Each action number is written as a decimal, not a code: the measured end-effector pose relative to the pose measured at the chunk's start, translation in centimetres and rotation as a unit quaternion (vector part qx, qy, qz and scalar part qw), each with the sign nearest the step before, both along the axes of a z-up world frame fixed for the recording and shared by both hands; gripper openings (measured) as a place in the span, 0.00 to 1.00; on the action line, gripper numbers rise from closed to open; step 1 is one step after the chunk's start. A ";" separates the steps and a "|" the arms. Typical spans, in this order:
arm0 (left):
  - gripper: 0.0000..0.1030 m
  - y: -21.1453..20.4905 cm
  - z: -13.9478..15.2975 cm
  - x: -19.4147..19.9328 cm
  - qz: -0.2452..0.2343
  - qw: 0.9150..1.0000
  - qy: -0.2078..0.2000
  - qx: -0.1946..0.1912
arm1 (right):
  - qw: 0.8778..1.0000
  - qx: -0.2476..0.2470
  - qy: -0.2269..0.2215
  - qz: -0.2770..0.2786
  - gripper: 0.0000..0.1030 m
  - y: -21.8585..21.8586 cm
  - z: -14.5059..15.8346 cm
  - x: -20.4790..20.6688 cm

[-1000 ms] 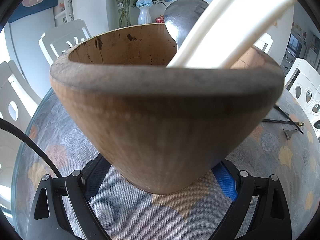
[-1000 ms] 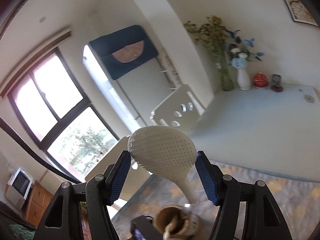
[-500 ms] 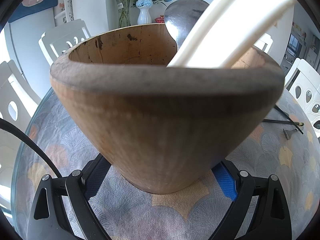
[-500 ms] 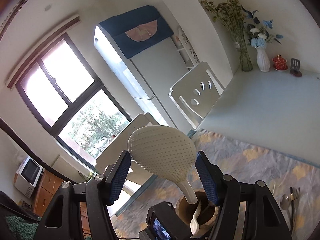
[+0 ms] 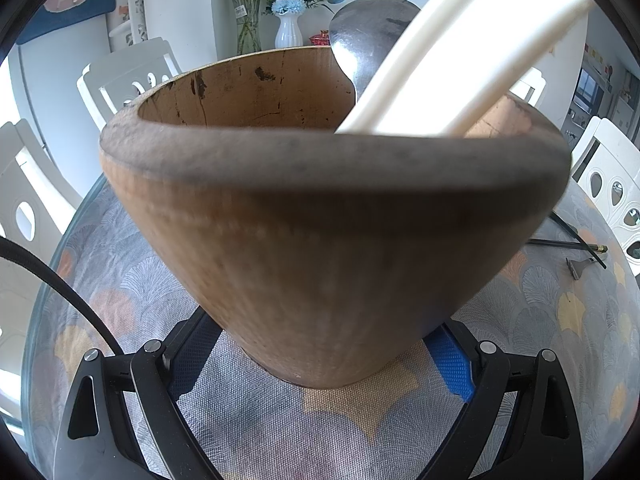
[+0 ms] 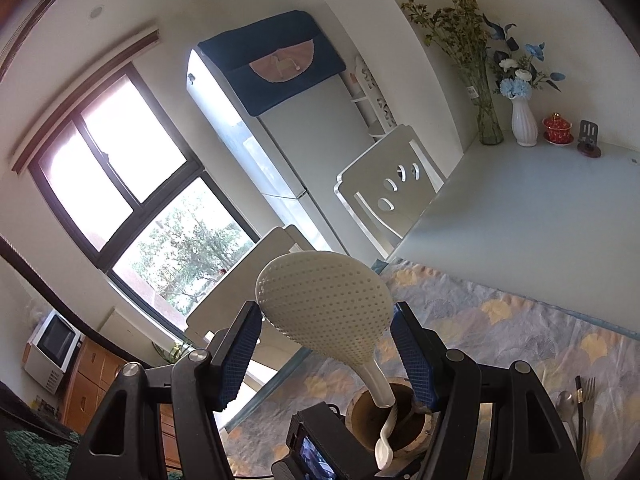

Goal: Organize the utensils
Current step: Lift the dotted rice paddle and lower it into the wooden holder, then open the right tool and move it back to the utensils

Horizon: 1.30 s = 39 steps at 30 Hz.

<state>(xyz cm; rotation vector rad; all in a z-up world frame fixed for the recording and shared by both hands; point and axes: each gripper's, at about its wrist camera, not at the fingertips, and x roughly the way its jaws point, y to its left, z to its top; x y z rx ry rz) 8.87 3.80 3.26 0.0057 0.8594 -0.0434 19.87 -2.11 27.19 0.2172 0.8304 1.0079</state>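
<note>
the right gripper [image 6: 326, 348] squeezes the white rice paddle [image 6: 324, 304] by its wide head, handle over the wooden cup [image 5: 332, 216] that the left gripper [image 5: 316, 356] hugs, so lower it slowly and straight before letting go.

Left wrist view: brown wooden utensil cup [image 5: 332, 240] hides both fingertips of the left gripper [image 5: 324, 344]. White plastic handle [image 5: 460, 56] cut off at top edge. Grey metal spoon bowl [image 5: 368, 40] half hidden, stem unseen. Right wrist view: cup's base hidden by gripper body.
</note>
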 end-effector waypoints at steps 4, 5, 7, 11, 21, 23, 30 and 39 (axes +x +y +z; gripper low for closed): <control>0.92 0.0 0.0 0.0 0.000 1.000 0.000 0.000 | 1.000 0.001 0.010 0.001 0.63 0.0 -0.5 0.3; 0.92 0.1 0.0 0.0 0.000 1.000 0.000 0.000 | 1.000 0.002 0.012 0.000 0.64 0.0 -0.6 0.3; 0.92 0.1 0.0 0.1 0.000 1.000 0.000 0.000 | 1.000 0.000 0.013 -0.002 0.63 -0.2 -0.8 0.5; 0.92 0.0 0.0 0.1 0.000 1.000 0.001 0.000 | 0.999 0.011 0.031 0.009 0.68 -0.5 -1.3 0.6; 0.92 -0.4 0.8 0.6 0.000 1.000 0.003 0.000 | 1.000 0.017 0.019 -0.005 0.76 -2.7 -0.2 0.5; 0.92 -0.3 0.8 0.6 0.000 1.000 0.003 0.000 | 1.000 0.018 0.014 -0.019 0.76 -3.7 0.4 0.5; 0.92 -0.3 0.8 0.6 0.000 1.000 0.004 -0.001 | 0.996 0.020 -0.019 -0.083 0.76 -8.6 3.1 0.0; 0.92 -0.2 0.8 0.6 0.000 1.000 0.004 -0.001 | 0.976 -0.007 -0.043 -0.214 0.78 -17.3 4.7 -0.8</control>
